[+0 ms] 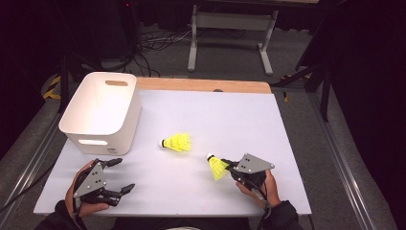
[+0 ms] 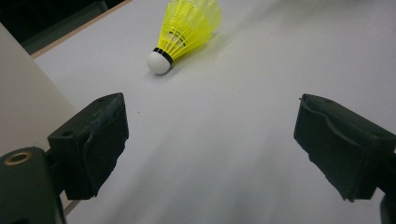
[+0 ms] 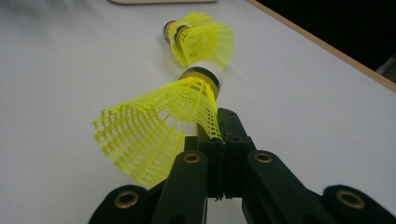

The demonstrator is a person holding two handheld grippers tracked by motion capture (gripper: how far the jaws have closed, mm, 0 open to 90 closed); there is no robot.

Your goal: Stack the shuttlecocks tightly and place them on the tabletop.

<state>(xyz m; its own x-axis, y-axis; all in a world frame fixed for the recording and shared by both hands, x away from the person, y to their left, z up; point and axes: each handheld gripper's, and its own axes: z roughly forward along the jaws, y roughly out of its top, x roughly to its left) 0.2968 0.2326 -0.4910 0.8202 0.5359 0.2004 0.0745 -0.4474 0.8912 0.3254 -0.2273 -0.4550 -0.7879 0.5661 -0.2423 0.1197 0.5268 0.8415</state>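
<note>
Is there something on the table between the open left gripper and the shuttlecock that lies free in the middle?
Nothing visible. Between the left gripper and the free shuttlecock lies bare white table. The white bin stands off to the side.

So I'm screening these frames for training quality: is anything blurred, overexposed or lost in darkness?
High view: the white plastic bin is blown out, its inside showing no detail, and the surroundings fall to black. Left gripper view: the lying yellow mesh shuttlecock is fairly sharp, the near jaws soft. Right gripper view: the held yellow shuttlecock is crisp, the far tabletop blurred.
</note>
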